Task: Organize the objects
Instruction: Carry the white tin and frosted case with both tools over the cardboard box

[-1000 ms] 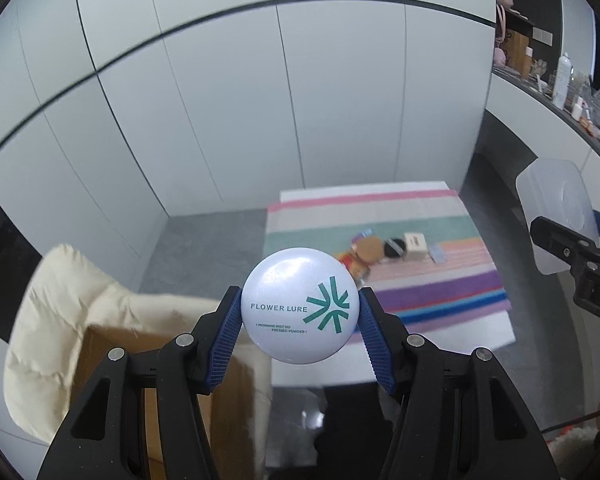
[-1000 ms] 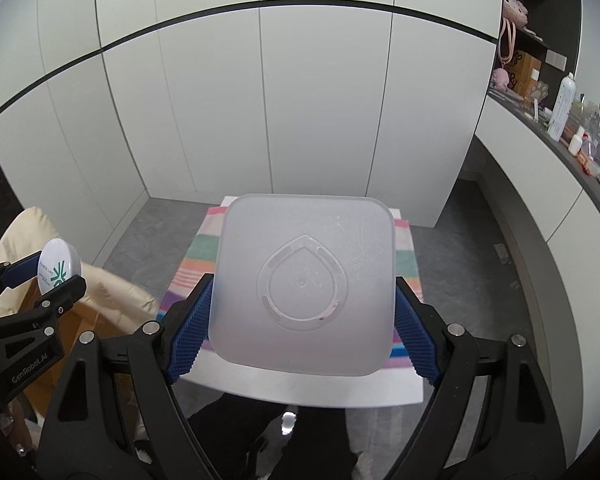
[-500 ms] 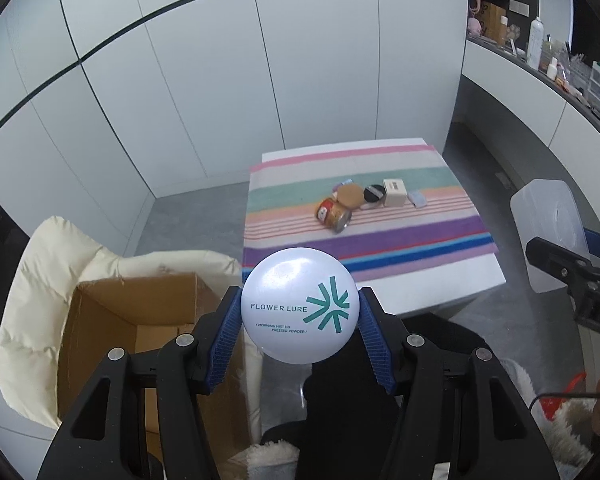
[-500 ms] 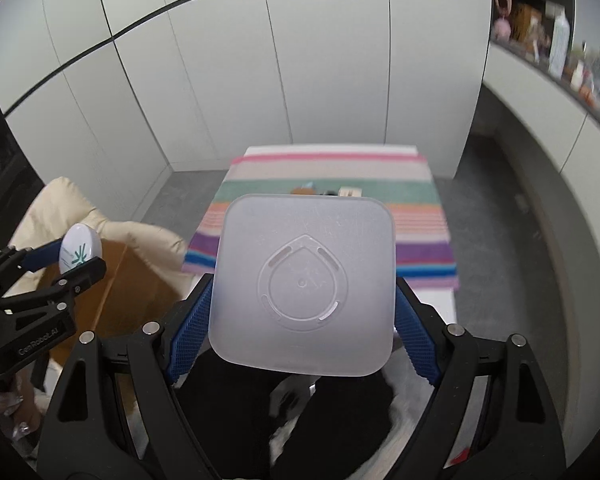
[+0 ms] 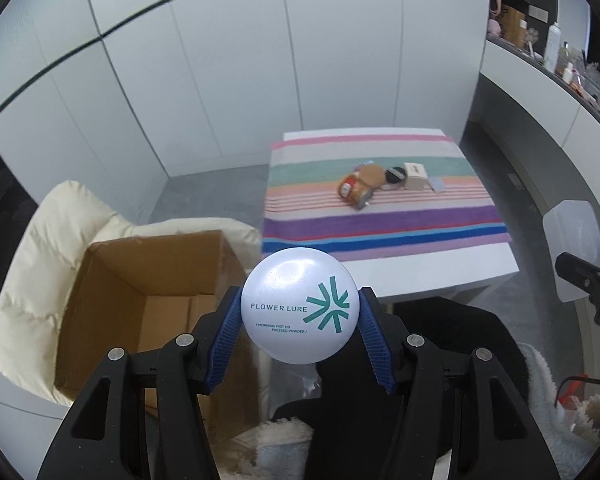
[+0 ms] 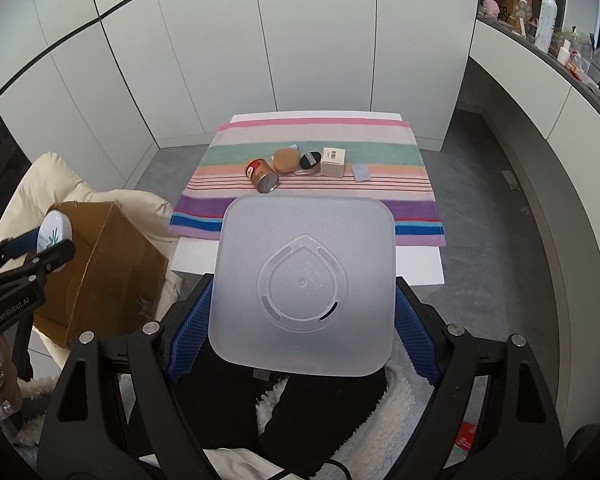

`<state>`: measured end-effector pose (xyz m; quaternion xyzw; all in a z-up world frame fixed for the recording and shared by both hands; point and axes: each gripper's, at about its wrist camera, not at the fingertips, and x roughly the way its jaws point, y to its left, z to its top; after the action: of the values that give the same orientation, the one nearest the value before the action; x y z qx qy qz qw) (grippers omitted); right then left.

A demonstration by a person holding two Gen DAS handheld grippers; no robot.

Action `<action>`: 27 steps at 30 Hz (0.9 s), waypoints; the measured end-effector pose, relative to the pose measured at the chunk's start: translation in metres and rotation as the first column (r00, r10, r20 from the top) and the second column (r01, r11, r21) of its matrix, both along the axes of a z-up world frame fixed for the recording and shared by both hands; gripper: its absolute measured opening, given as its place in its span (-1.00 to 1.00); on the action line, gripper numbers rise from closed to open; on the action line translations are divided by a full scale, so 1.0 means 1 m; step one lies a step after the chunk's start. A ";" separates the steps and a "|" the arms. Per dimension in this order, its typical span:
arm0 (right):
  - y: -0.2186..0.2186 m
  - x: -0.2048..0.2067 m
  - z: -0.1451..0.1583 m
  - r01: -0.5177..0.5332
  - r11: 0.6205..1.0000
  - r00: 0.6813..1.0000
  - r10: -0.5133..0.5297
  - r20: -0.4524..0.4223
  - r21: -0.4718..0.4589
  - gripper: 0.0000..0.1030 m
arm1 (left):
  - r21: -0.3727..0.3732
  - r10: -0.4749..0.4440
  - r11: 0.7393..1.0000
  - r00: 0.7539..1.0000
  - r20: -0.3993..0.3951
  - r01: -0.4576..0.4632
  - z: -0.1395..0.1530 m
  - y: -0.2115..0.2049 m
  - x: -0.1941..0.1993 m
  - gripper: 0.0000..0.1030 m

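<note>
My left gripper [image 5: 300,320] is shut on a round white powder compact [image 5: 299,305] marked FLOWER LURE, held in the air beside an open cardboard box [image 5: 140,292]. My right gripper [image 6: 302,312] is shut on a square translucent plastic box [image 6: 304,280], held well in front of the table. On the striped cloth [image 6: 312,148] lie a tipped red can [image 6: 262,174], a brown round puff [image 6: 287,160], a black compact [image 6: 310,161], a small beige carton [image 6: 333,162] and a small pale packet [image 6: 360,171]. The left gripper with the compact also shows in the right wrist view [image 6: 52,240].
The cardboard box [image 6: 100,264] sits on a cream cushioned chair [image 5: 40,248] left of the white table [image 6: 416,264]. White cabinet walls stand behind. A counter with bottles [image 6: 546,24] runs along the right. My dark-clothed legs [image 6: 236,400] and fluffy fabric [image 6: 384,412] are below.
Both grippers have pulled back and tilted down; the table looks farther and the cardboard box has come into view under the left gripper. Both holds are unchanged.
</note>
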<state>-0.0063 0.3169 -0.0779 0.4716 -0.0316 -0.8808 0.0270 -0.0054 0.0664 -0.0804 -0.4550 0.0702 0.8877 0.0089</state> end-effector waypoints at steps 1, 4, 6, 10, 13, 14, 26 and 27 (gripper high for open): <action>-0.002 -0.001 0.000 -0.001 1.000 1.000 0.001 0.005 0.000 0.67 | -0.003 0.005 1.000 1.000 -0.010 -0.005 0.002 -0.003 0.002 0.14; -0.008 -0.007 -0.004 -0.003 1.000 0.999 0.002 0.040 0.010 0.67 | 0.012 0.026 1.000 0.999 -0.029 -0.025 0.007 -0.013 0.007 0.14; -0.014 -0.011 -0.006 -0.006 1.000 0.999 0.005 0.052 0.012 0.67 | 0.013 0.041 0.999 0.999 -0.035 -0.041 0.009 -0.021 0.008 0.14; -0.032 -0.016 -0.008 -0.050 0.999 0.997 0.049 0.060 0.020 0.67 | 0.013 0.082 0.997 0.996 -0.040 -0.081 0.010 -0.036 0.010 0.14; -0.054 -0.017 -0.005 -0.110 0.993 0.993 0.109 0.048 0.033 0.67 | 0.010 0.126 0.992 0.992 -0.029 -0.125 0.007 -0.052 0.013 0.14; -0.060 -0.017 -0.004 -0.127 0.991 0.991 0.125 0.043 0.035 0.67 | 0.013 0.142 0.990 0.990 -0.023 -0.141 0.005 -0.058 0.014 0.14; -0.173 -0.024 -0.006 -0.399 0.915 0.917 0.398 0.041 0.048 0.67 | 0.012 0.320 0.948 0.947 -0.013 -0.319 0.002 -0.133 0.044 0.14; -0.184 -0.024 -0.005 -0.425 0.904 0.905 0.424 0.039 0.044 0.67 | 0.015 0.335 0.942 0.942 -0.013 -0.335 0.001 -0.140 0.046 0.14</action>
<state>-0.0301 0.1334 -0.0833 0.4803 0.0943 -0.8475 0.2055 0.0405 -0.0733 -0.0790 -0.4534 -0.0137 0.8802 -0.1396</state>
